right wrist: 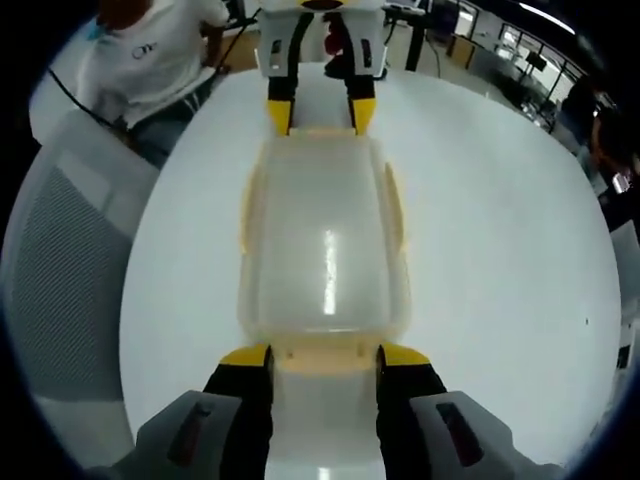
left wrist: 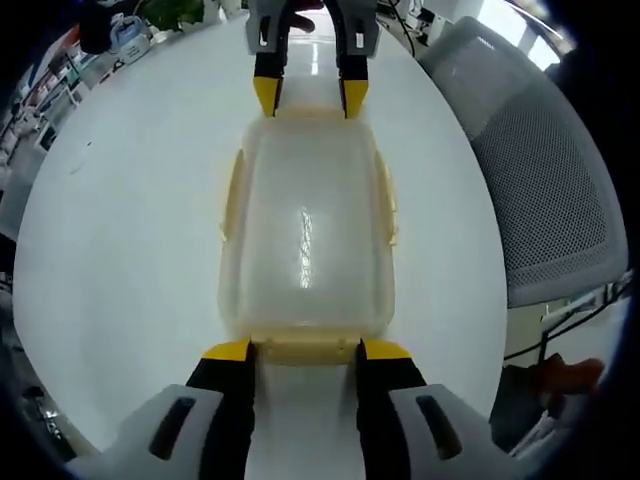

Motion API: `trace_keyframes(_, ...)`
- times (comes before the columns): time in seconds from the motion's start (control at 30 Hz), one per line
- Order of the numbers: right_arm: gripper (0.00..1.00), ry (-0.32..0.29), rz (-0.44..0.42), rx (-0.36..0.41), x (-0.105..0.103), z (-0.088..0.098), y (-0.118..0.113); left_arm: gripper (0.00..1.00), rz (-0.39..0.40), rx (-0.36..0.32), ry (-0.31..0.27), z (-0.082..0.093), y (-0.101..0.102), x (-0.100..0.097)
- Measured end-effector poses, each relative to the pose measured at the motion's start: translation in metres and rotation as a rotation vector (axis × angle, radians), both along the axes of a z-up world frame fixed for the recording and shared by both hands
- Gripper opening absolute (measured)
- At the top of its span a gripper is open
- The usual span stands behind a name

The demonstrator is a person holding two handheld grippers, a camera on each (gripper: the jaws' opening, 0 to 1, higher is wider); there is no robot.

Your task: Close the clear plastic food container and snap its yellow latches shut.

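Left hand-held gripper [left wrist: 305,350], right hand-held gripper [right wrist: 325,357] straddle opposite container [left wrist: 308,235] ends.

Looks like an office or lab workspace. Big white round table [left wrist: 120,230] under both grippers. Grey mesh office chair [left wrist: 545,190] to the right of the left gripper; same kind of chair [right wrist: 60,270] left of the right gripper. Cluttered shelves [left wrist: 45,85] past the table's far-left edge. Beyond the right gripper: a seated person in a white shirt [right wrist: 150,55], ceiling strip lights [right wrist: 545,15], desks in the background.
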State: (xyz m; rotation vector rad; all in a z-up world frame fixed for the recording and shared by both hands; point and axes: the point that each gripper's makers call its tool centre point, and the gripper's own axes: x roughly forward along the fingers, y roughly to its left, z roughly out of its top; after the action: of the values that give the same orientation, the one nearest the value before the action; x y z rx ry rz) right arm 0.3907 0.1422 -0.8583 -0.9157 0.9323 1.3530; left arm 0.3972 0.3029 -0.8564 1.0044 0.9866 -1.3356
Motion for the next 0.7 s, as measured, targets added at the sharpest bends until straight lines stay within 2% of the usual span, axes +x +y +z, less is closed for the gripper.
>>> trace_keyframes(0.37,0.38,-0.005,-0.003,0.015,0.0,0.0002,-0.0007,0.38,0.009,-0.044,-0.003,0.0006,0.0006,-0.0004)
trace_keyframes(0.7,0.38,-0.003,0.008,0.032,-0.0035,0.0009,-0.0004,0.38,-0.005,-0.02,0.013,0.0018,-0.0004,-0.0051)
